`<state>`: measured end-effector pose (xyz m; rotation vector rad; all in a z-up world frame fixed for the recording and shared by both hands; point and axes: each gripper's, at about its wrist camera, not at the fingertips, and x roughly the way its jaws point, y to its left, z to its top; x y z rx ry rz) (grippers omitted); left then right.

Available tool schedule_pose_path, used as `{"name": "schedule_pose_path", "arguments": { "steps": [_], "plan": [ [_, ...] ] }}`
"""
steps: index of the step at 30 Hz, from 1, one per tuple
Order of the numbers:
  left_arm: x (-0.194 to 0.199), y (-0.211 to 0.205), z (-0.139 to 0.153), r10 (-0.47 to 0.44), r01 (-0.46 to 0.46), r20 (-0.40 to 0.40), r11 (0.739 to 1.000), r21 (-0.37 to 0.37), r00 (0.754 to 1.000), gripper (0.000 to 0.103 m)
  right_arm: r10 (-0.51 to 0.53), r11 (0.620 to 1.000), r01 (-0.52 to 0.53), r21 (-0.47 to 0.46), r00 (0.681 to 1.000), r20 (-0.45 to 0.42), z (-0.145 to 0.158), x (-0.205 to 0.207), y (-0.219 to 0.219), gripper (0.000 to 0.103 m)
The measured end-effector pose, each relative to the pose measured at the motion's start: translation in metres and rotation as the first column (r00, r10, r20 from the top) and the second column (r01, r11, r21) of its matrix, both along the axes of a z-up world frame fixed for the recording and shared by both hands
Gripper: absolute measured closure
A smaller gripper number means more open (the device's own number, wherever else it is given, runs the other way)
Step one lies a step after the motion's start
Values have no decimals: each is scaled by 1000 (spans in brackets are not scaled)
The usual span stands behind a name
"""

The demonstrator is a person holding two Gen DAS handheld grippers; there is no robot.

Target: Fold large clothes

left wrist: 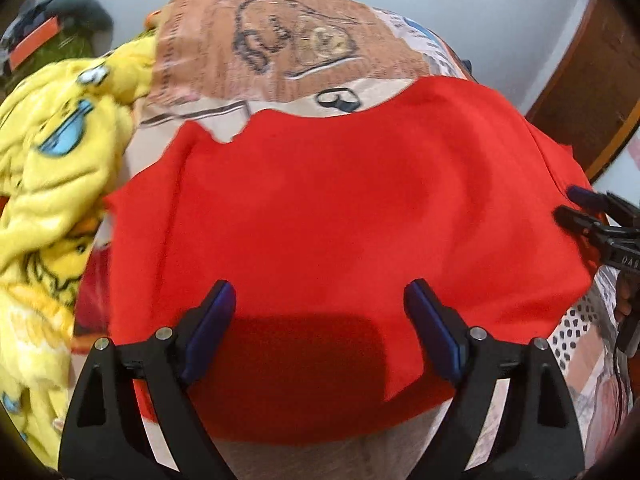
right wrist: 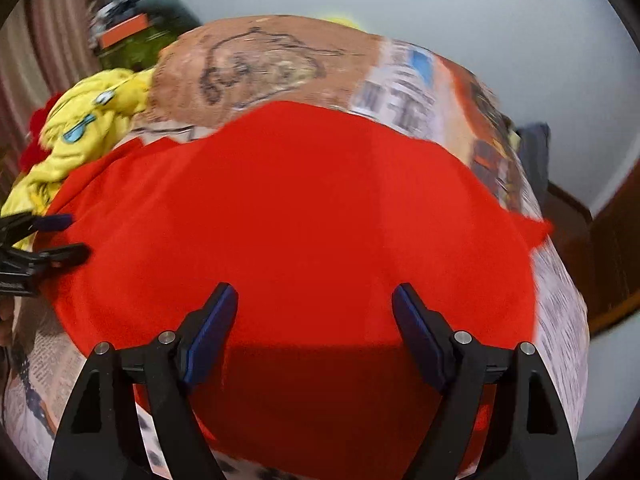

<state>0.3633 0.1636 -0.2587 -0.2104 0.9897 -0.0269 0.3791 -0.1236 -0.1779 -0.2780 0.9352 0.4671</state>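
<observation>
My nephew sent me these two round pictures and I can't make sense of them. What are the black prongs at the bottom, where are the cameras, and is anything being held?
A person holds a two-finger clamp tool in each hand, with a wide-angle camera on each looking along its fingers. One picture is from the left gripper, the other from the right gripper. Both hang open over a red garment spread on a bed with a printed bedsheet. Neither holds anything. A yellow cartoon blanket lies bunched beside it.
</observation>
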Motion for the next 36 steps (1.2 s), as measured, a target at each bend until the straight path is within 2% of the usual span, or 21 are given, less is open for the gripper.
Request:
{"name": "schedule_pose_path", "arguments": {
  "steps": [3,8,11,12,15,17,21,24,27,29,31,34,36],
  "plan": [
    [-9,12,-2,34,-34,-7,999,-15,999,13,-42,998,42,39,999,-17,3,-1,-20,25],
    [-27,26,-5,103,-102,-15,994,50,995,13,-92,994,94,-59,995,32,3,-9,-32,25],
    [-36,38,-6,141,-140,-24,990,32,990,13,-129,991,129,-37,992,2,2,-12,-50,25],
    [-39,41,-5,155,-154,-22,987,44,988,13,-149,988,149,-36,989,-4,2,-13,-56,25],
    [-47,51,-7,234,-225,-33,959,171,972,13,-192,981,192,-30,981,-20,4,-14,-71,25],
    [-53,62,-9,273,-260,-48,947,187,961,13,-217,976,216,-27,976,-29,5,-14,-80,25],
    [-73,83,-1,336,-333,-33,940,75,941,13,-238,971,239,10,969,-63,8,-15,-89,25],
    [-87,86,15,371,-371,19,926,73,928,14,-233,972,233,13,972,-38,16,-18,-86,25],
    [-100,77,29,351,-355,80,934,48,933,14,-206,978,207,31,978,-17,25,-20,-75,25],
    [-105,69,33,334,-336,78,942,16,939,14,-181,983,181,43,984,1,33,-23,-64,25],
    [-106,65,31,332,-330,61,943,-40,941,14,-146,988,145,60,989,16,42,-25,-51,25],
    [-104,64,21,321,-314,-1,927,-205,947,14,-98,992,96,82,995,30,47,-27,-30,25],
    [-105,65,9,321,-315,-39,888,-334,946,14,-60,995,58,85,998,27,46,-27,-14,25]
  ]
}}
